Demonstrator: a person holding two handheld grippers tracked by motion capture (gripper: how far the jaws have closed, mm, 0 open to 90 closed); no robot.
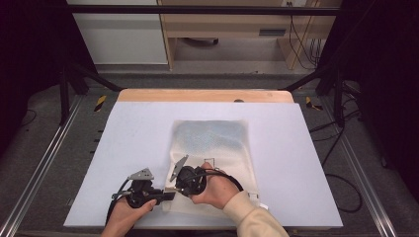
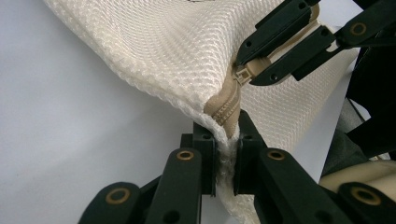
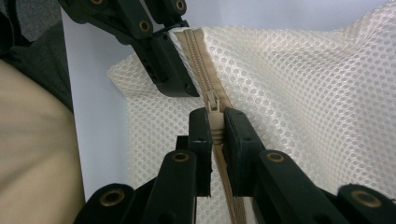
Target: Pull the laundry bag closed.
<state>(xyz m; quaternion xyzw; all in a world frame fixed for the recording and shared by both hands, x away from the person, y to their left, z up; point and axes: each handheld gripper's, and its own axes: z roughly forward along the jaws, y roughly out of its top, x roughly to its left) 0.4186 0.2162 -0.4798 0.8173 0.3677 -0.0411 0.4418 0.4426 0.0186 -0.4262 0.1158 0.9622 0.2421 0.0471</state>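
Mesh bag (image 1: 212,148): my left gripper (image 2: 227,161) clamps its corner to anchor it; my right gripper (image 3: 215,140) pinches the zipper pull (image 3: 213,106) for sliding.

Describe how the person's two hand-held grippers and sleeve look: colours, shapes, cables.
Each hand-held gripper, left and right, is black, with two flat jointed jaws fastened by brass-coloured rivets. A grey three-cornered plate tops each, and a black cable loops from the right one. The right arm wears a cream sleeve.
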